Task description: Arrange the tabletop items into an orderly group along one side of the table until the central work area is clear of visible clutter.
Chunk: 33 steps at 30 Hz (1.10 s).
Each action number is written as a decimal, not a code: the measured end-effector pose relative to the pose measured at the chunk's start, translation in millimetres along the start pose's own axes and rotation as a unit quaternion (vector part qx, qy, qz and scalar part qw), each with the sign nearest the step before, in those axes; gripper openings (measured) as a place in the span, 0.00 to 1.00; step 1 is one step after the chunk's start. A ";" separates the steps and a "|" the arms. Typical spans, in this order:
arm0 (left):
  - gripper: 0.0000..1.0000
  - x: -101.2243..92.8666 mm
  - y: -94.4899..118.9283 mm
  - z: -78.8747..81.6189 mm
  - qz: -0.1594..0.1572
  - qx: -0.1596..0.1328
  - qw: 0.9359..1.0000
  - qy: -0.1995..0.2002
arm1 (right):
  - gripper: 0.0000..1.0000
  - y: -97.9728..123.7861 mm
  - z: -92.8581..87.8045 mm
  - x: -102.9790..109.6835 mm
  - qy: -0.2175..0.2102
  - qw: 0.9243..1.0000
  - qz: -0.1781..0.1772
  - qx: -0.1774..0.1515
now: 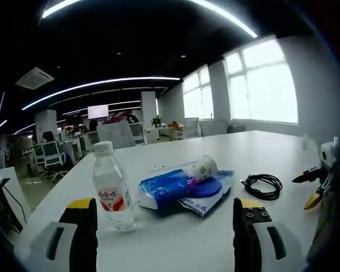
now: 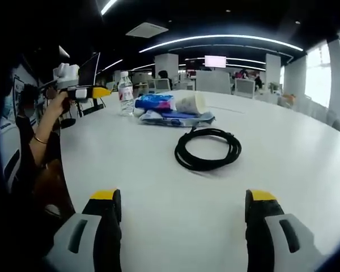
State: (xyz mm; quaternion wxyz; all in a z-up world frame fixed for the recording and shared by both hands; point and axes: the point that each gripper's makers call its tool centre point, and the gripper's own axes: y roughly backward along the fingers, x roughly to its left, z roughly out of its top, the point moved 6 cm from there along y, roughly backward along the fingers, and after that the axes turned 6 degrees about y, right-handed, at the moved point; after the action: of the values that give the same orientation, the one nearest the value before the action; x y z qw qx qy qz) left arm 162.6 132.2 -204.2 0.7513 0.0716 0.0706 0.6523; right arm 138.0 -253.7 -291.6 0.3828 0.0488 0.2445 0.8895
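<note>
On the white table (image 2: 294, 153), beyond both spread tools, a black cable (image 2: 207, 148) (coiled) lies near a clear water bottle (image 1: 113, 195).

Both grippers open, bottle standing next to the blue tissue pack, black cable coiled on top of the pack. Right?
Not quite. The black cable lies coiled on the bare table, apart from the blue tissue pack; the right gripper view shows it. The rest holds: left gripper and right gripper open, bottle upright beside the pack.

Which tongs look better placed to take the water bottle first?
Left, probably. The water bottle stands just ahead of the open left tongs, near their left jaw. The right tongs, also open, face the black cable, with the bottle farther back.
</note>
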 end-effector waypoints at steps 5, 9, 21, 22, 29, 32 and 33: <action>1.00 -11.6 0.4 -4.4 -0.016 0.002 1.000 -0.006 | 0.87 0.4 3.3 -2.3 0.004 1.000 -0.001 -0.002; 0.99 -19.6 0.0 -4.7 -0.027 -0.006 1.000 -0.012 | 0.87 1.1 8.5 -5.7 0.008 1.000 -0.005 -0.012; 0.99 -43.9 -7.1 -12.9 -0.070 0.011 0.997 -0.032 | 0.87 1.0 13.8 -15.1 0.010 1.000 -0.014 -0.014; 0.99 -47.1 -7.6 -15.5 -0.078 0.019 0.996 -0.026 | 0.87 0.6 13.2 -14.6 0.011 1.000 -0.011 -0.009; 0.98 -57.1 -7.0 -20.1 -0.093 0.032 0.995 -0.032 | 0.86 -0.7 16.9 -15.5 0.014 1.000 -0.013 -0.014; 0.97 -60.3 -6.1 -22.0 -0.099 0.038 0.994 -0.033 | 0.87 -0.7 19.3 -15.1 0.016 1.000 -0.012 -0.020; 0.97 -62.4 -5.9 -23.3 -0.105 0.043 0.993 -0.032 | 0.87 -1.0 19.7 -15.1 0.015 1.000 -0.011 -0.021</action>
State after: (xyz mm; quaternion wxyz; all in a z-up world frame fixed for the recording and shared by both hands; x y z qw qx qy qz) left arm 155.0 69.9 -227.5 0.8137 0.1170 0.0819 0.5635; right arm 154.7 -256.0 -273.3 0.3894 0.0244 0.2321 0.8910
